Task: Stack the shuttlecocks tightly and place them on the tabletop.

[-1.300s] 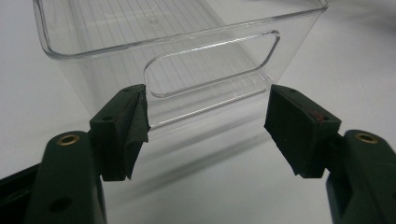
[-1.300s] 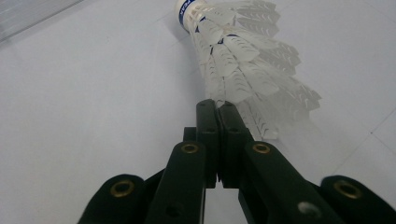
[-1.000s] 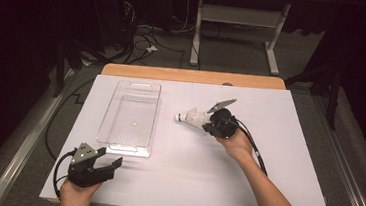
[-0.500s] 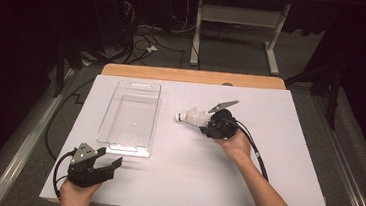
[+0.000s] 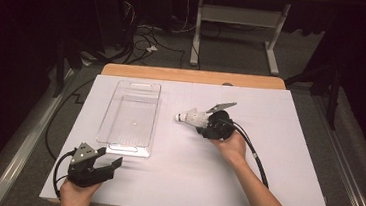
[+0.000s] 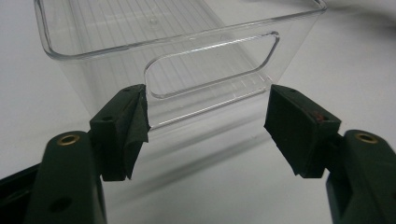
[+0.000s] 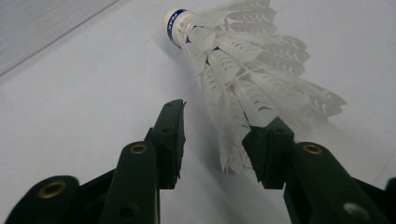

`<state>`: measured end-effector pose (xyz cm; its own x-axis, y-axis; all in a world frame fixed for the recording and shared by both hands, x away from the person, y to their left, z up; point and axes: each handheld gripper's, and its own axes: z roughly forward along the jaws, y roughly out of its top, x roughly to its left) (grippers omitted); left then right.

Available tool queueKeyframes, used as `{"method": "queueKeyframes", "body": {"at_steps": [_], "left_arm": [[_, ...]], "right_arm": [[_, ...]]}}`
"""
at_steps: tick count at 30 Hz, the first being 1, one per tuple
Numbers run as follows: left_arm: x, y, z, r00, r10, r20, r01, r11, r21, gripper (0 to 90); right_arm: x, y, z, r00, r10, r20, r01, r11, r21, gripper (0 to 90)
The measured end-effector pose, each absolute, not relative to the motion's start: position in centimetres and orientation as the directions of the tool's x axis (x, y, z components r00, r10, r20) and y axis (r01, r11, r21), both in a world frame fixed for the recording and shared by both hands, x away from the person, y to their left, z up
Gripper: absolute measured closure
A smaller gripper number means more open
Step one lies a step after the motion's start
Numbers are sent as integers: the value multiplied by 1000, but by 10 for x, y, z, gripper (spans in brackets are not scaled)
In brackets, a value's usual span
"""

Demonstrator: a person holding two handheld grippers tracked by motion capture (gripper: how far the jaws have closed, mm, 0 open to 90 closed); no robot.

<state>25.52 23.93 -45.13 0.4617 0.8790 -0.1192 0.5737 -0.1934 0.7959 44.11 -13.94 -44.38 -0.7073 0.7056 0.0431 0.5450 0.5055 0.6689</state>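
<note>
Leftward, the left gripper point(image 5: 107, 166) rests, jaws apart, before the bin point(image 5: 130, 116). Farther right, the shuttlecock point(image 5: 192, 118) lies on the table point(image 5: 291, 157) beside it — the right gripper point(image 7: 215, 140) has just been opening, feathers between its jaws, unpinched. Close gently on the skirt — feathers crush easily.

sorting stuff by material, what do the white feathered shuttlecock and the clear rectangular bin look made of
White feathered shuttlecock: seemingly real feathers, matte, with visible barbs and quills; its rounded white tip with a blue band could be cork or foam.
Clear rectangular bin: likely hard plastic, glossy and see-through, with a ribbed floor and moulded handle cutouts.
</note>
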Motion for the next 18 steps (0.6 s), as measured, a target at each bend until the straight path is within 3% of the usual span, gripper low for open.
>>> {"method": "queueKeyframes", "body": {"at_steps": [18], "left_arm": [[255, 239, -451, 460, 879, -123, 573, -187, 798, 313]], "right_arm": [[442, -132, -450, -692, 720, 63, 549, 468, 692, 590]]}}
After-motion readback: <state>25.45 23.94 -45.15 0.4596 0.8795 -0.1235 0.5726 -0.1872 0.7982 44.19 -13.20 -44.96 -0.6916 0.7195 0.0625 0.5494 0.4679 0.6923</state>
